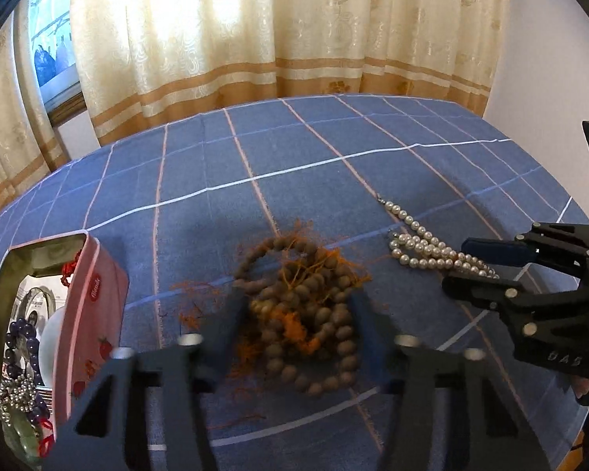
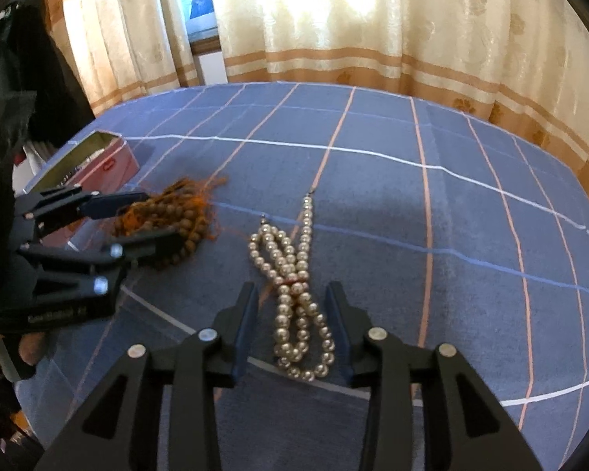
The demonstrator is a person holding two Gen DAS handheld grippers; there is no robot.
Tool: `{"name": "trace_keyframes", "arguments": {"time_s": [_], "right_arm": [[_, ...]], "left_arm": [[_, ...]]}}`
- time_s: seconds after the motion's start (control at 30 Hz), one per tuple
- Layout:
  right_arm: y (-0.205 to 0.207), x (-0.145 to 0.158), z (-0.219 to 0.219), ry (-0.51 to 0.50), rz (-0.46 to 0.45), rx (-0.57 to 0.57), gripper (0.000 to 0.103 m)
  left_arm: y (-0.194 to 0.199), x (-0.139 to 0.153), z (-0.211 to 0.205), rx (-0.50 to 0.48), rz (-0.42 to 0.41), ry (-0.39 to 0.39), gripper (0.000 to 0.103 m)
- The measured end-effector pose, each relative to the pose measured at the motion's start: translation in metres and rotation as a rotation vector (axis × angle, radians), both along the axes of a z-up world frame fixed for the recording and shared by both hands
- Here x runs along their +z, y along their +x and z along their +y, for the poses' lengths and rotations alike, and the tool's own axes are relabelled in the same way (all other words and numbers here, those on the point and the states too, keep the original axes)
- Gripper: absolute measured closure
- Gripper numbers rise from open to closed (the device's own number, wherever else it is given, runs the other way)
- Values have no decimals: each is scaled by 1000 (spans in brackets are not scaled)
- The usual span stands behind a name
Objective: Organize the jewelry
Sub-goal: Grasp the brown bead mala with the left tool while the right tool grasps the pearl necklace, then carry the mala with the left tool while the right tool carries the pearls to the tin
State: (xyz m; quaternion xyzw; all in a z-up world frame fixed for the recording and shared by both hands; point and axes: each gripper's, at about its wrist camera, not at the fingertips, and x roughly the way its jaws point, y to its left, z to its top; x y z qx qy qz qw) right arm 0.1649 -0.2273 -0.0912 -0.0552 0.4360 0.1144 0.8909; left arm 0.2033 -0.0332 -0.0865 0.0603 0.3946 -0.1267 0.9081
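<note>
Right wrist view: right gripper (image 2: 292, 329), fingers apart, straddles pearls (image 2: 296, 294) at lower centre of the bed (image 2: 471, 216); limp, slippery strand, best pinched at its bunched middle; left gripper (image 1: 294, 325) likewise spread around wooden beads (image 1: 306, 314).

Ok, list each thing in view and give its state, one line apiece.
Left tongs: open, straddling the wooden beads.
Right tongs: open, straddling the pearl necklace.
Wooden beads: heaped on the cloth, orange threads tangled through.
Pearl necklace: unclasped, folded in loops, flat on the cloth.
Pink tin: lid off, already holding purple and silver beads.
Blue checked cloth: spread flat.
Curtains: drawn, backlit.
</note>
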Motion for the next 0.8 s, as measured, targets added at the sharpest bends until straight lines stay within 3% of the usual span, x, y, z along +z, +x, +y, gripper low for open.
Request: {"name": "trace_keyframes", "arguments": {"time_s": [0.03, 0.07, 0.2, 0.8], "right_arm": [[0, 0, 2, -18, -5, 0, 81], [-1, 0, 4, -26, -8, 6, 87], [-3, 2, 3, -32, -29, 12, 87], [-23, 25, -4, 14, -194, -27, 87]], "left_arm": [[-2, 0, -2, -13, -4, 2, 60], [-4, 1, -4, -28, -8, 3, 62], [-10, 6, -9, -45, -48, 18, 70], [-29, 29, 12, 20, -227, -63, 72]]}}
